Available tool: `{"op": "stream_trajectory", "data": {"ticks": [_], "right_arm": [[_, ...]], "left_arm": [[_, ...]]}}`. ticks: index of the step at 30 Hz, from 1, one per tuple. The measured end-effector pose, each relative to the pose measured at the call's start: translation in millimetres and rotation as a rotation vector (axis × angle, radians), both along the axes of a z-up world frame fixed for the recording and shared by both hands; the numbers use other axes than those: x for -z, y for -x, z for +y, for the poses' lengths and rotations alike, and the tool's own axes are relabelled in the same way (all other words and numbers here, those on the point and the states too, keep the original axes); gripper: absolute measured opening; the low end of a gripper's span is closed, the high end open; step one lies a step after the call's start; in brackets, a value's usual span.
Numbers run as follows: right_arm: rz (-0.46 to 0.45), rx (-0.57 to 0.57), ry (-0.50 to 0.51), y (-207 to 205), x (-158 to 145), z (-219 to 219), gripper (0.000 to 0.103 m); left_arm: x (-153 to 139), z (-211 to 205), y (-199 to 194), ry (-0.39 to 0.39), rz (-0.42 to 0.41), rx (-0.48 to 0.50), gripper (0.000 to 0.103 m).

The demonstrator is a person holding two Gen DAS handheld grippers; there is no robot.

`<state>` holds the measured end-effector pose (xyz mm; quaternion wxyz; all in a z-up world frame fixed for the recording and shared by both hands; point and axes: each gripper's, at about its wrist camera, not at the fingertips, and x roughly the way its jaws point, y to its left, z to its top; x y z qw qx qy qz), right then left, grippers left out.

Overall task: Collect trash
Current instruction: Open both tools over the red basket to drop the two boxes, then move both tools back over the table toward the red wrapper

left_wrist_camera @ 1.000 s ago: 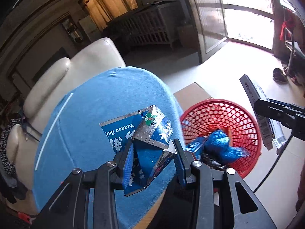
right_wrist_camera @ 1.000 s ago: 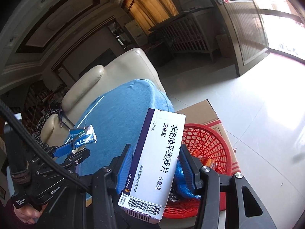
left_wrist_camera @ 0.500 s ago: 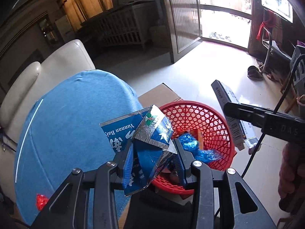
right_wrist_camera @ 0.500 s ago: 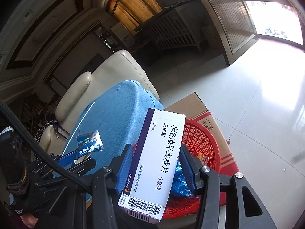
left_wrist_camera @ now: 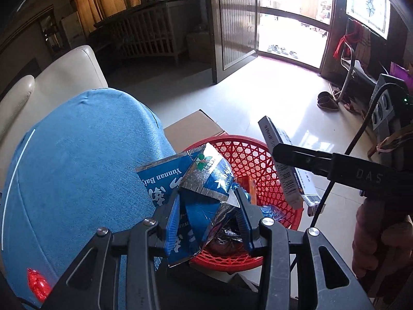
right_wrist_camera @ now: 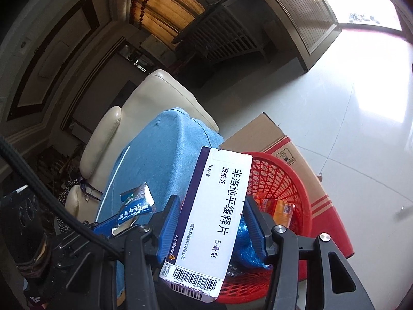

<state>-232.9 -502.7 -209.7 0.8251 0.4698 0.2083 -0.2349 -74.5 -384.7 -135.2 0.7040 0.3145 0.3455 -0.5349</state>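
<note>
With the crumpled blue packet [left_wrist_camera: 204, 196] clamped in the left gripper [left_wrist_camera: 207, 222] and the white medicine box [right_wrist_camera: 216, 214] between the just-widening jaws of the right gripper [right_wrist_camera: 211, 224], either could be dropped outside the red basket [left_wrist_camera: 260, 160] if released short of its rim.

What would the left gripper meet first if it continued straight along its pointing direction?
Probably the red basket: the left gripper, shut on the crumpled blue packet, points down toward its near rim, though depth is uncertain.

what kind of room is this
Probably a lived-in home sitting room: a cream leather sofa, a white slatted crib under curtains, and shoes by the open door.
</note>
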Motion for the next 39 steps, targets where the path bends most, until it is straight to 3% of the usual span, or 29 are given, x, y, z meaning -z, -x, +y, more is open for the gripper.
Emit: {"op": "stream_trajectory", "data": {"ticks": [3,7,11,20,28,39], "right_arm": [[-0.024,-0.003,-0.045,-4.9,7.8,-3.0,0.055],[-0.043,-0.003,-0.109,-10.3,18.6,-7.1,0.061],[-0.055,-0.005,-0.117,-10.1,18.7,-6.9,0.061],[-0.051,-0.039,0.003,-9.5,-10.2,2.4,0.061],[-0.049,-0.13,0.149,-29.2,-45.5,35.2,0.061],[-0.044,-0.226,0.254,-50.1,-72.9,70.1,0.06]], "left_arm": [[0.8,0.8,-4.3,0.004,0.002,-0.004,0.043],[-2.5,4.9,-7.9,0.017,0.007,-0.019,0.052],[-9.8,15.2,-10.3,0.034,-0.014,-0.03,0.052],[-32.5,64.4,-16.3,0.09,-0.113,-0.088,0.057],[-56.1,132.6,-38.1,0.153,-0.207,-0.232,0.057],[-80.9,198.7,-69.0,0.201,-0.242,-0.422,0.057]]}}
